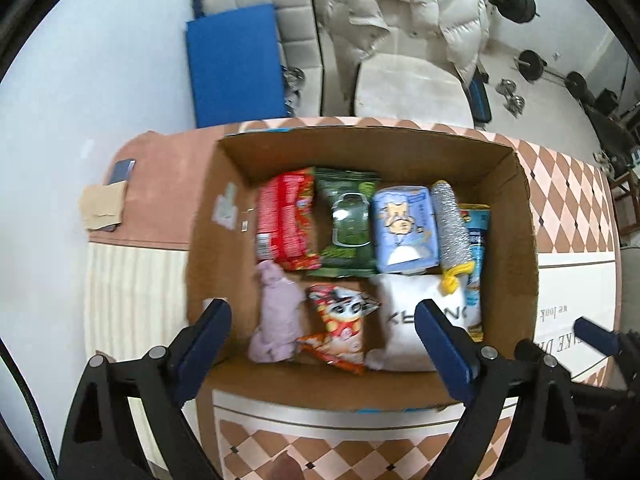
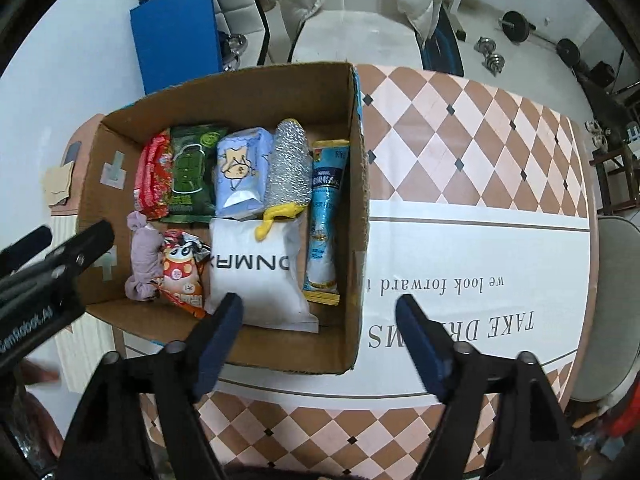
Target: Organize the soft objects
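Observation:
A cardboard box [image 1: 524, 248] [image 2: 356, 240] stands on the table and holds soft items: a red pack [image 1: 286, 224] [image 2: 150, 178], a green pack [image 1: 348, 224] [image 2: 190, 176], a light blue pack [image 1: 404, 232] [image 2: 240, 172], a silver scrubber [image 1: 452, 228] [image 2: 290, 168], a blue tube pack [image 2: 326, 220], a white pouch [image 1: 400, 332] [image 2: 256, 276], a cartoon snack bag [image 1: 340, 328] [image 2: 180, 272] and a lilac cloth [image 1: 276, 320] [image 2: 144, 264]. My left gripper [image 1: 324, 320] is open and empty above the box's near side. My right gripper [image 2: 320, 316] is open and empty over the box's near right corner.
The table [image 2: 480, 140] has a checkered cloth with printed text. A phone [image 1: 122, 170] and brown paper [image 1: 102, 206] lie at its far left. Beyond it are a chair with a white jacket [image 1: 416, 8], a blue mat [image 1: 236, 64] and weights [image 1: 532, 66] on the floor.

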`<state>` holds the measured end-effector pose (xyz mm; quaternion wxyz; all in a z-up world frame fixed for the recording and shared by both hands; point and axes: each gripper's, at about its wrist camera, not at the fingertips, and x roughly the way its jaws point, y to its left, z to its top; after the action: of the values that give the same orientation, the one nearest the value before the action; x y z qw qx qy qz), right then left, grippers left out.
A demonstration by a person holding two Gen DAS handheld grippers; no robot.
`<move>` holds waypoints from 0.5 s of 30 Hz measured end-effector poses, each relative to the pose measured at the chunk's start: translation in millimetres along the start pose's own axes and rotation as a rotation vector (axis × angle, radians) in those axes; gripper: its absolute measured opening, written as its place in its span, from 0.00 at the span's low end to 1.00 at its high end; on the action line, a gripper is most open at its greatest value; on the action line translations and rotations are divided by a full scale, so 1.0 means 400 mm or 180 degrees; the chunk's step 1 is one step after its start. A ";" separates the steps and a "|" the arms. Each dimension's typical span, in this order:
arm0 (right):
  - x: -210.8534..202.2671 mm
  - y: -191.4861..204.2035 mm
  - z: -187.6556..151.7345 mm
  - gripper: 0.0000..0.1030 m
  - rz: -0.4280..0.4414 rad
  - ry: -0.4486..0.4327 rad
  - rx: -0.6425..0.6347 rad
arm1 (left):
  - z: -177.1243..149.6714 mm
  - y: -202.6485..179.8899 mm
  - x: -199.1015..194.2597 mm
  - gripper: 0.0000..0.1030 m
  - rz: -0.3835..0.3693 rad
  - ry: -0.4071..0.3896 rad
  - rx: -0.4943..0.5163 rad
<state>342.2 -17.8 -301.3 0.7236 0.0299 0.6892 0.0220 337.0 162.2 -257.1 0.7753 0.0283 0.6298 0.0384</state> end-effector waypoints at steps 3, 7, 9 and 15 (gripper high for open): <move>-0.022 0.011 -0.010 0.97 -0.0069 -0.0102 -0.0027 | -0.021 0.016 -0.014 0.99 0.0022 -0.0075 -0.0058; -0.046 0.016 -0.018 1.00 -0.0146 -0.0211 -0.0003 | -0.041 0.033 -0.038 0.99 0.0012 -0.0131 -0.0119; -0.058 0.017 -0.023 1.00 -0.0199 -0.0268 0.0004 | -0.048 0.036 -0.047 0.99 0.0001 -0.0150 -0.0139; -0.133 0.015 -0.060 1.00 -0.0242 -0.0451 0.0008 | -0.079 0.038 -0.132 0.99 -0.0071 -0.0298 -0.0175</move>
<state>315.6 -15.6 -248.8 0.7709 0.0060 0.6369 -0.0086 294.9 172.1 -210.8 0.8048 0.0017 0.5917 0.0456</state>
